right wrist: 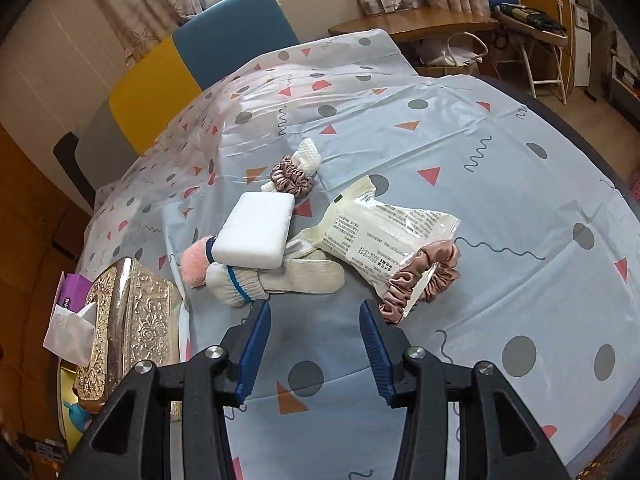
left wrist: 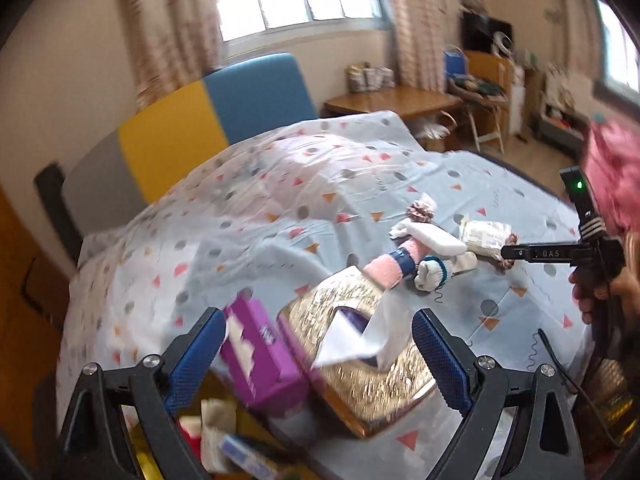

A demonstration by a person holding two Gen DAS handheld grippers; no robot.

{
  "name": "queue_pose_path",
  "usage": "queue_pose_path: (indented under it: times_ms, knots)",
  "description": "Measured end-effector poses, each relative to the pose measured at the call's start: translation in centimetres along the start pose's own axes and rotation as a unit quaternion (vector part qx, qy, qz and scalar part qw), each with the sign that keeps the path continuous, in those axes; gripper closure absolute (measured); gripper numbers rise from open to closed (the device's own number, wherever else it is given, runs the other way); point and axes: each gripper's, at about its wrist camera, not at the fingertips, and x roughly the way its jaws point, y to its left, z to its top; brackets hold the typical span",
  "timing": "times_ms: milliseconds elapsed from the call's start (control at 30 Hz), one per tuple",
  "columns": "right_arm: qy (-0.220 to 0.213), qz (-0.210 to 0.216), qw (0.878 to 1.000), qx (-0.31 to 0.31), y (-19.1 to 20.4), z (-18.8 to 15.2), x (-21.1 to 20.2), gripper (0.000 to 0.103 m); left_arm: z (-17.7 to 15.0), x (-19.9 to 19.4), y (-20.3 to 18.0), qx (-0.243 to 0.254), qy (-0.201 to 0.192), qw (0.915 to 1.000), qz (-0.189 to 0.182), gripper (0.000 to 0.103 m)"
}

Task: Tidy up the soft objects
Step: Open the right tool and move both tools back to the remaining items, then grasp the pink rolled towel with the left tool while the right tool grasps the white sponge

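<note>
Here, bed: a mattress under a plastic cover (right wrist: 460, 152) printed with dots and triangles carries everything; the colour-block headboard (right wrist: 188, 60) marks its far edge.
Soft pile: heaped mid-cover, toward the near-left edge, apparently gathered for sorting.
White sponge block (right wrist: 254, 232): rests on top of the pile, partly over a pink fuzzy sock (right wrist: 194, 262) and a cream knit glove (right wrist: 276, 278).
Tissue pack (right wrist: 384, 240): lies flat, touching the glove; a dusty-pink scrunchie (right wrist: 420, 280) overlaps its near corner.
Second scrunchie (right wrist: 290, 176): behind the sponge, against a white knit piece (right wrist: 308, 154).
Gold embossed tissue box (right wrist: 136, 320): at the near-left corner, a tissue sticking out; a purple carton (left wrist: 256, 356) sits just beside it.
Right gripper (right wrist: 314, 344): fingers parted about halfway with nothing between them, tilted down just short of the glove and scrunchie; probably lining up a first pick.
Left gripper (left wrist: 320, 360): fingers spread wide, nothing pinched; the gold box lies beyond the gap, not in it.
Risk: the sponge may slide off if the glove beneath is pulled.
Progress: sorting looks barely begun.
</note>
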Motion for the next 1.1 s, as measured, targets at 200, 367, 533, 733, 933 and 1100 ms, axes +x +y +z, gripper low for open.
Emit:
queue_pose_path:
  times_ms: [200,367,533,733,933,1100]
  knots:
    - [-0.001,0.007,1.0,0.024,-0.7,0.2,-0.2,0.056,4.3,5.2,-5.3,0.151,0.039,0.9875,-0.023,0.008]
    - [-0.002,0.014,0.999,0.036,-1.1,0.3,-0.5,0.056,5.2,10.8,-8.9,0.252,0.095,0.9617,-0.05,0.015]
    - [0.008,0.027,0.999,0.038,-1.0,0.3,-0.4,0.056,5.8,16.0,-10.3,0.298,0.144,0.9418,-0.058,0.023]
    - [0.024,0.042,0.998,0.036,-0.8,0.2,0.0,0.056,6.6,21.2,-10.4,0.304,0.185,0.9331,-0.053,0.025]
    - [0.031,0.05,0.998,0.034,-0.6,0.2,0.2,0.056,5.8,24.9,-11.8,0.34,0.211,0.9142,-0.067,0.025]
    - [0.036,0.054,0.997,0.044,-1.0,0.1,0.3,0.056,5.1,27.2,-12.7,0.344,0.229,0.9067,-0.084,0.025]
